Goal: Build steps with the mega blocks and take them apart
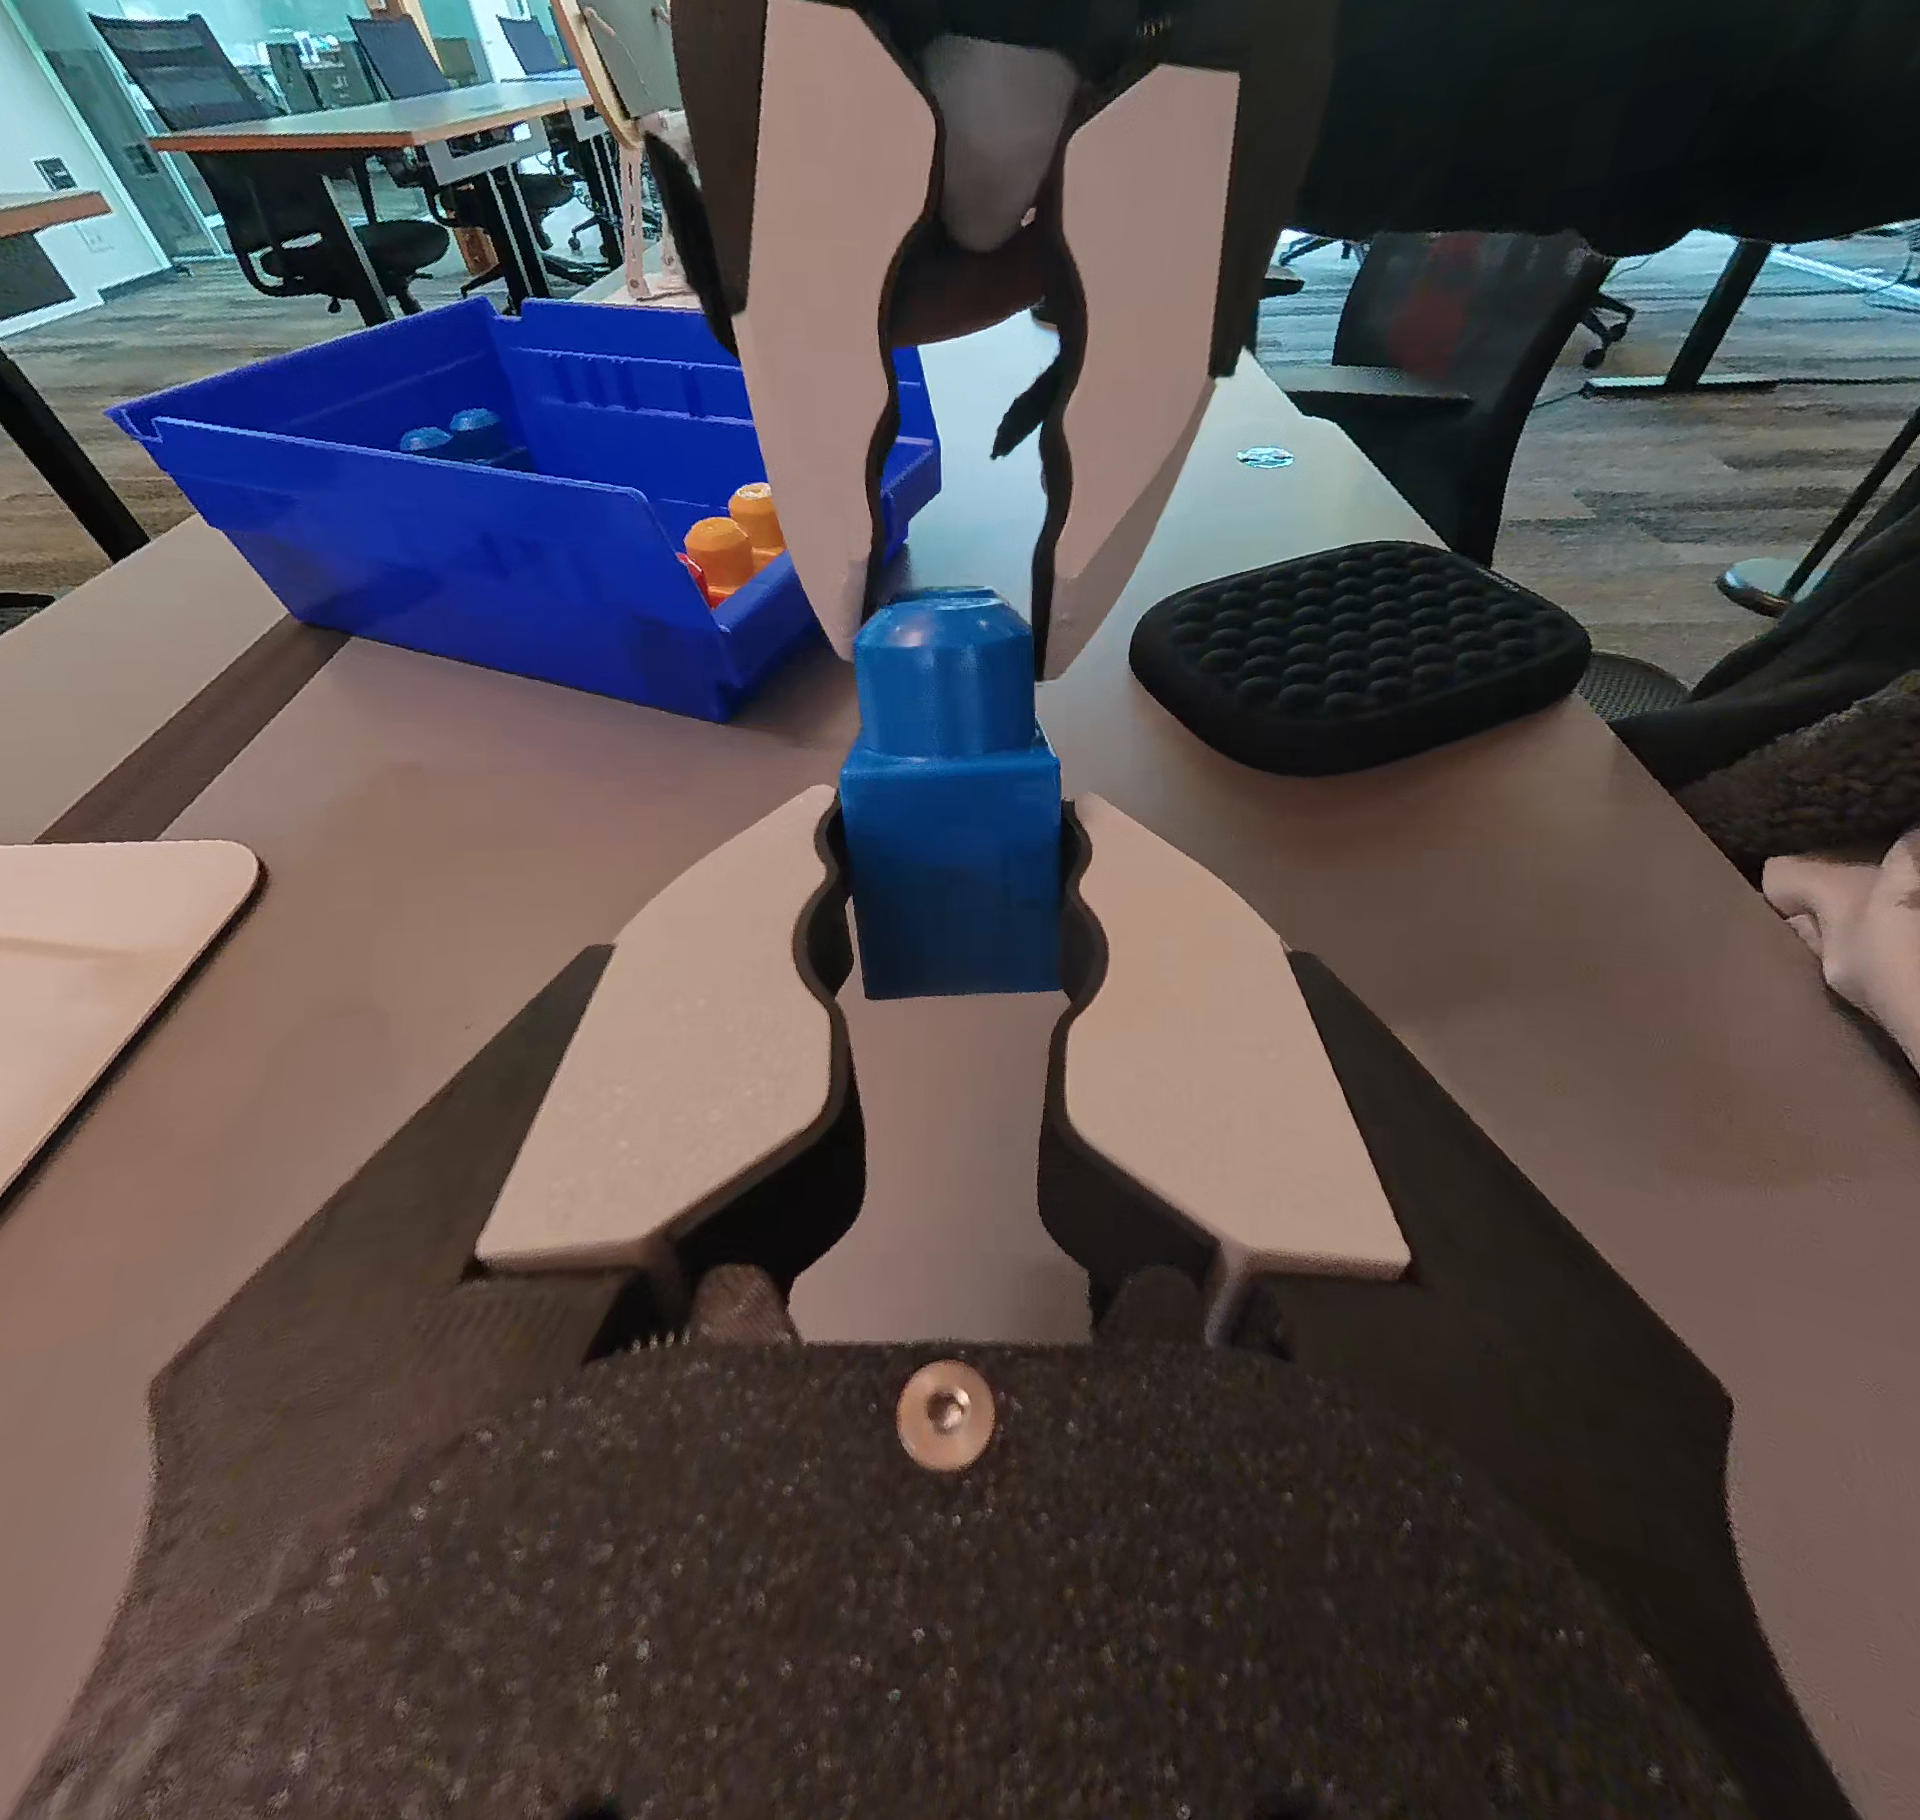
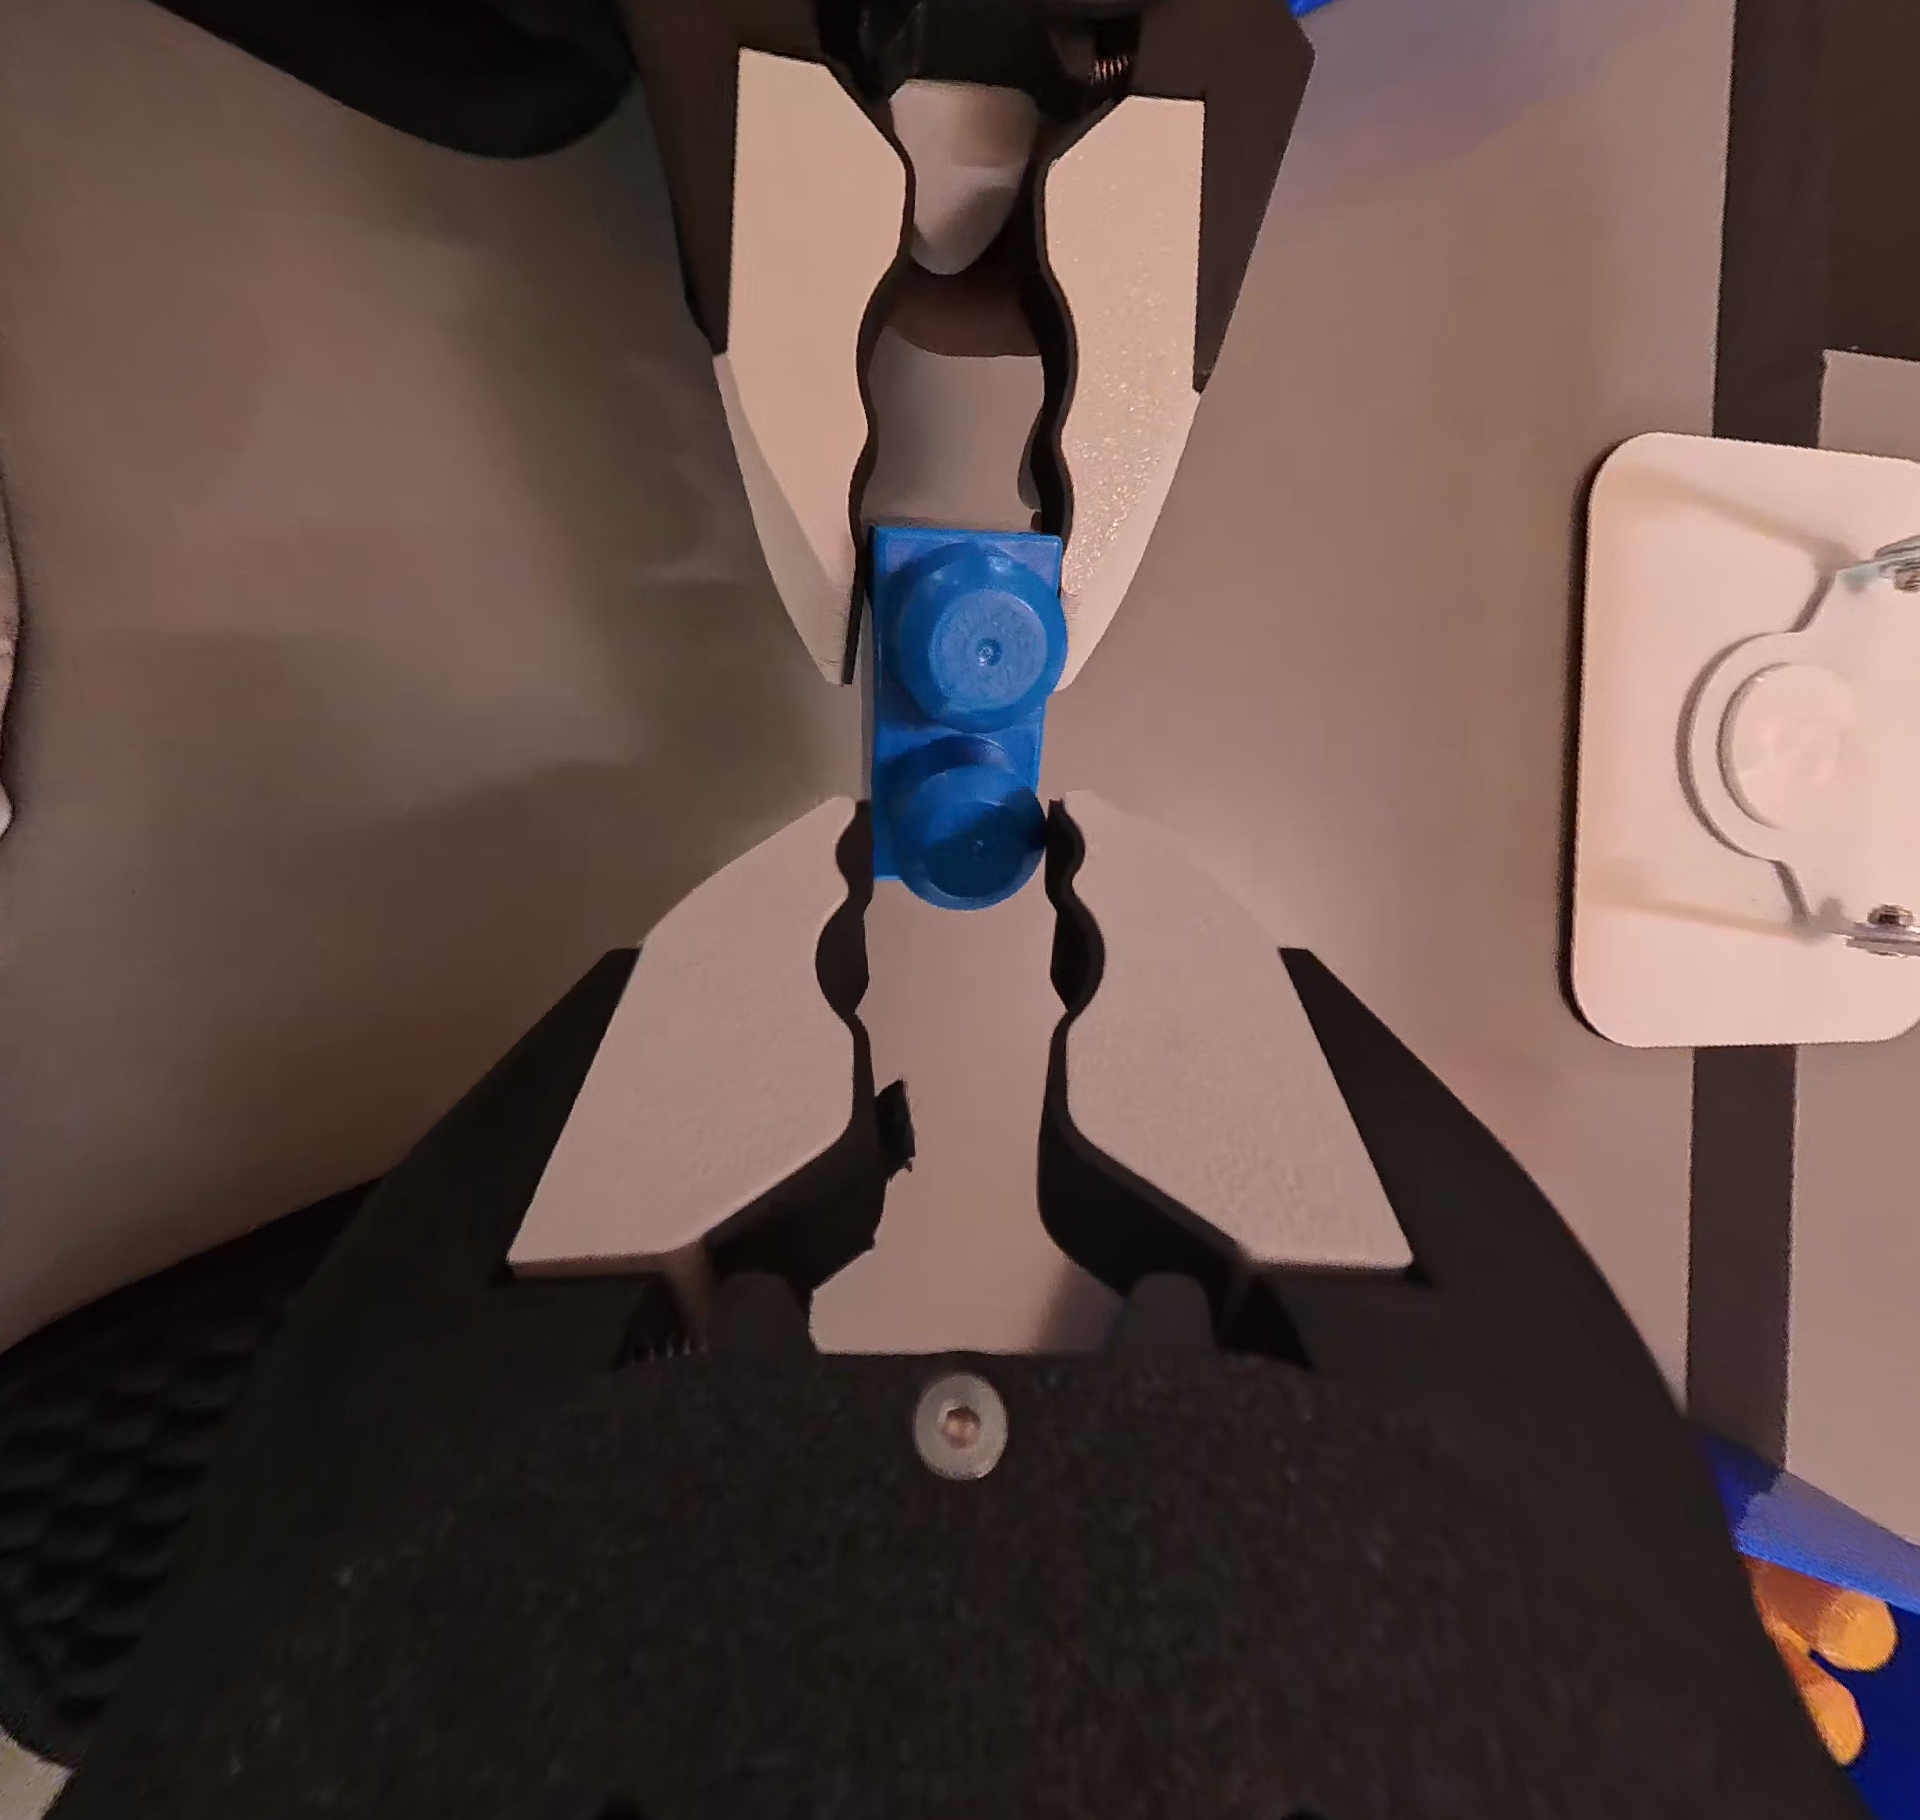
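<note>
Blue mega block [image 1: 951, 866], standing on the table [image 1: 416, 897], is clenched between your left gripper [image 1: 951, 820] fingertips at one stud, while your right gripper [image 2: 961, 820], from above, brackets the other, seemingly touching, likely steadying it.
</note>
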{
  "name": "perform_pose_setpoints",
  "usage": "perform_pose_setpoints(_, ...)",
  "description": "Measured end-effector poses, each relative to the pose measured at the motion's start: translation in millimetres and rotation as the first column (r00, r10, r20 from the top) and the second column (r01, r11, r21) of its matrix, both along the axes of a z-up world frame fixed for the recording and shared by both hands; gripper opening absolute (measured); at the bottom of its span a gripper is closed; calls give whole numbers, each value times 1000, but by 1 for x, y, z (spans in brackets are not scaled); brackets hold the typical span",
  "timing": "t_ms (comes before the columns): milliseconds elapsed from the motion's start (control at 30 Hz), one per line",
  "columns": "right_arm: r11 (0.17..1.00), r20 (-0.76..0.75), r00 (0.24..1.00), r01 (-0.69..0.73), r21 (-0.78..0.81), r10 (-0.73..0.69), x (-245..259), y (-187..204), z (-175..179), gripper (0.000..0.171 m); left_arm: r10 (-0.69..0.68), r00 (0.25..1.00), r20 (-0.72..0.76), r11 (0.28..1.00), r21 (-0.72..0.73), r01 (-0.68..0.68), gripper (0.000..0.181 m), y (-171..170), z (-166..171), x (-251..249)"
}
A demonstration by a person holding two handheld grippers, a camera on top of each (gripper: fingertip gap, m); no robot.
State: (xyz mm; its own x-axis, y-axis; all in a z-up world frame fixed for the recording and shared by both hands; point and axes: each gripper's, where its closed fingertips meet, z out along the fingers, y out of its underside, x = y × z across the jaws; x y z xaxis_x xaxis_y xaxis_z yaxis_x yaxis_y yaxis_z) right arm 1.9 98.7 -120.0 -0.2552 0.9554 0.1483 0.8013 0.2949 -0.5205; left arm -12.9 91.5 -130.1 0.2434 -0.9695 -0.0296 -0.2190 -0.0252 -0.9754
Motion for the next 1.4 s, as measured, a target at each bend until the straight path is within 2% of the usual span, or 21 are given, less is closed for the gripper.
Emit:
perform_pose_setpoints(367,1000,9,1000,-13,-16,13,5,-3,2,28,-17,999,38,1000,24,16,37,-3,7,3)
perform_pose_setpoints(467,1000,29,1000,-8,9,8,17,8,12,28,1,999,46,999,35,-2,48,-1,8,2)
perform_pose_setpoints(533,1000,44,999,9,25,-10,30,22,24,28,22,998,55,999,22,-23,49,4,8,-2)
perform_pose_setpoints(700,983,43,988,144,109,-150,70,80,69,28,58,997,55,998,-20,-57,39,13,1,-8)
perform_pose_setpoints(867,916,68,935,323,239,-348,127,156,97,28,83,996,46,997,-15,-82,26,17,-2,-10)
perform_pose_setpoints(1067,852,172,850,442,279,-497,186,222,61,28,174,982,69,984,12,-176,11,32,-2,-20)
perform_pose_setpoints(1233,841,243,812,467,272,-530,208,254,18,28,264,957,123,962,43,-271,0,45,6,-33)
perform_pose_setpoints(1400,854,262,816,467,229,-516,212,275,-14,29,331,930,157,939,47,-342,0,54,11,-41)
